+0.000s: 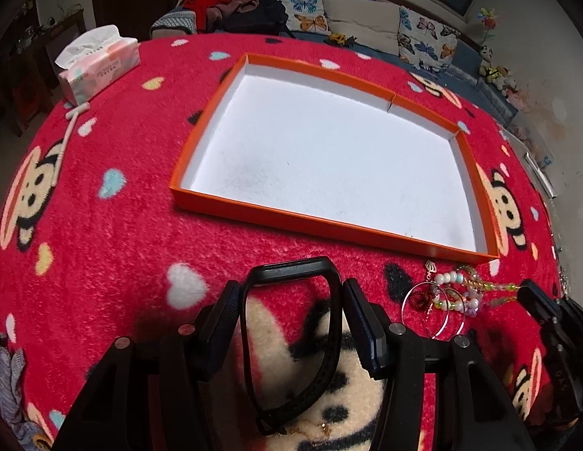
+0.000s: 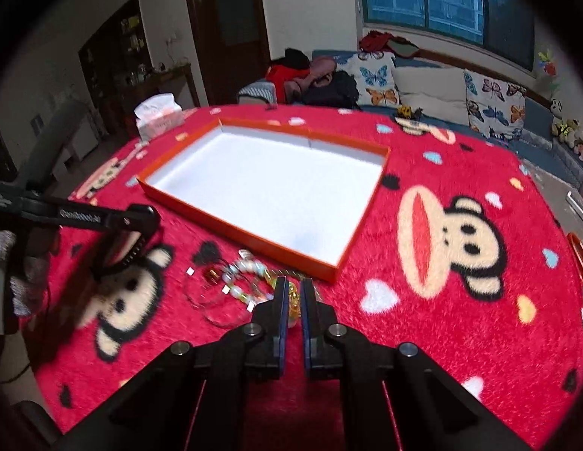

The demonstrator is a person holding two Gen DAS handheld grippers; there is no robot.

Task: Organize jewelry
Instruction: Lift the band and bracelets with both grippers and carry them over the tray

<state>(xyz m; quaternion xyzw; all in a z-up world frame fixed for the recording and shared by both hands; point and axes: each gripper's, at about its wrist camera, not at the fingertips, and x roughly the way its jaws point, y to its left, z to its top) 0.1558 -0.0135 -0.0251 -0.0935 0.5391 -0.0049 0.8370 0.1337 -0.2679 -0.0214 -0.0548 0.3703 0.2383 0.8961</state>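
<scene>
A black wristband [image 1: 329, 323] stands as a loop between the pads of my left gripper [image 1: 291, 300], which is shut on it above the red blanket. From the right wrist view the left gripper [image 2: 135, 231] hangs at the left with the band [image 2: 128, 253] under it. My right gripper [image 2: 294, 290] is shut on a yellow-green bead strand [image 2: 292, 300] at the edge of a jewelry pile [image 2: 235, 278]. That pile [image 1: 451, 293] holds pearl beads and thin hoops [image 1: 434, 312]; the strand [image 1: 494, 286] runs to the right gripper [image 1: 530, 291]. An orange box [image 1: 329, 227] [image 2: 239, 235] with a bare white floor lies behind.
The table wears a red fleece blanket [image 1: 122, 248] with monkey faces. A tissue pack [image 1: 99, 64] [image 2: 158, 116] and a white stick [image 1: 69, 127] lie at the far left. A sofa with butterfly cushions [image 2: 378, 79] stands beyond the table's far edge.
</scene>
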